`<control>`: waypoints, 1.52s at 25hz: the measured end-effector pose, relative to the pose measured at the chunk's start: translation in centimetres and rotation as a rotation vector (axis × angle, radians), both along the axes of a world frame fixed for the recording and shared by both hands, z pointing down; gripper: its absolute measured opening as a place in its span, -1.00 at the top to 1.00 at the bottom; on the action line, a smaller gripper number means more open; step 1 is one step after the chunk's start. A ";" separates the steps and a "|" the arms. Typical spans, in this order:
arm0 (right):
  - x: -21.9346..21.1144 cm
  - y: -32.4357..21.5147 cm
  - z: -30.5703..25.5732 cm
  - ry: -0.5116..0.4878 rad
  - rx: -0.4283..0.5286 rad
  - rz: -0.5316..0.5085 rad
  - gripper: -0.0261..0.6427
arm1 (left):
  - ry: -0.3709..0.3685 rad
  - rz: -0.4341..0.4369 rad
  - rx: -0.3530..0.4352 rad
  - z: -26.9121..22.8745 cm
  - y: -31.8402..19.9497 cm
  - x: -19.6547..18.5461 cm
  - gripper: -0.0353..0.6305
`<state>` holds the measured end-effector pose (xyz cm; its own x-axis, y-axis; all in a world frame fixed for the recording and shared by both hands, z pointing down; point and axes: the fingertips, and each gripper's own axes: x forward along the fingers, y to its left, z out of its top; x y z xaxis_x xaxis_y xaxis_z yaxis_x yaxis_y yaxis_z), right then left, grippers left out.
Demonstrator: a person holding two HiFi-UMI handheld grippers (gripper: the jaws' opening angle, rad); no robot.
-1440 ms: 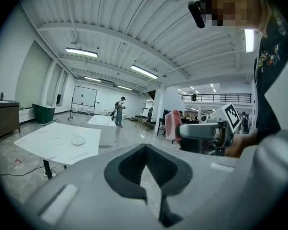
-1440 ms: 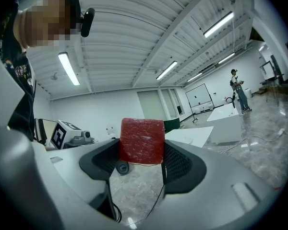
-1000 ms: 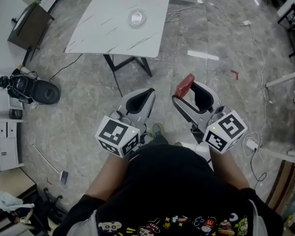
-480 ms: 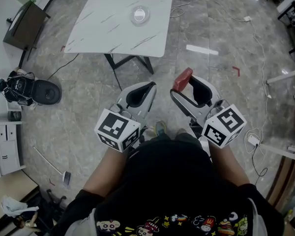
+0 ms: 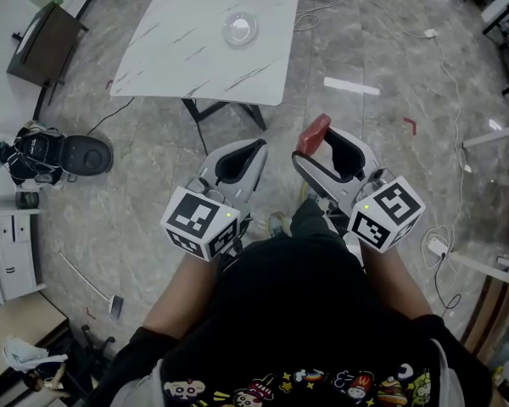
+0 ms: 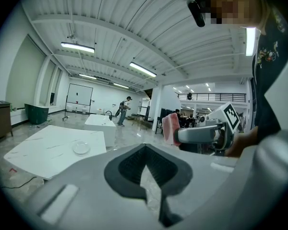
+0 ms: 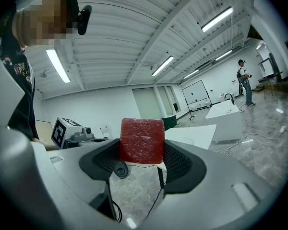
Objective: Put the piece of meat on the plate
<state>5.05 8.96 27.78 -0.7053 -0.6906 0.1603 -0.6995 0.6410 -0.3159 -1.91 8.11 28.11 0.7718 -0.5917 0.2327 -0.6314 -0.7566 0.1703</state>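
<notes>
A grey marbled floor (image 5: pixel 382 66) spreads beneath both sets of fingers. On it, well ahead of the fingertips and a little toward the left gripper's side, stands a white marble-patterned table (image 5: pixel 195 49). The person's dark shirt (image 5: pixel 297 312) fills the space behind the grippers. The left gripper (image 5: pixel 260 149) points forward toward the table with its fingers pressed together and nothing between them; in its own view the dark pads (image 6: pixel 127 164) meet at the tip, leaving only a slim slit of floor behind. The right gripper (image 5: pixel 309 149) sits just beside the left one and apart from it, and its fingers pinch the piece of meat (image 5: pixel 314 132). The small clear plate (image 5: pixel 240 29) rests on the table's far half, well beyond both pairs of fingertips and apart from the meat. The meat is a red block that stands up out of the right fingertips, its lower part squeezed between the ribbed pads (image 7: pixel 175 163), over the bare floor.
</notes>
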 end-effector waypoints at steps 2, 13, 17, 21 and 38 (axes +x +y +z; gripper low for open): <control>0.6 -1.0 0.1 -0.001 -0.001 -0.012 0.00 | -0.004 -0.009 -0.001 0.0 -1.0 0.7 0.89; 5.6 -7.9 1.7 -0.021 -0.021 -0.077 0.00 | -0.044 -0.070 -0.027 1.6 -7.4 5.8 0.89; 7.4 -10.6 2.1 -0.034 -0.025 -0.109 0.00 | -0.060 -0.096 -0.034 2.0 -10.0 7.9 0.89; 9.1 -12.8 2.3 -0.044 -0.031 -0.143 0.00 | -0.076 -0.125 -0.035 2.0 -12.1 9.5 0.89; 7.0 -22.2 5.3 0.027 -0.076 -0.187 0.00 | -0.072 -0.150 -0.086 4.7 -20.4 8.1 0.89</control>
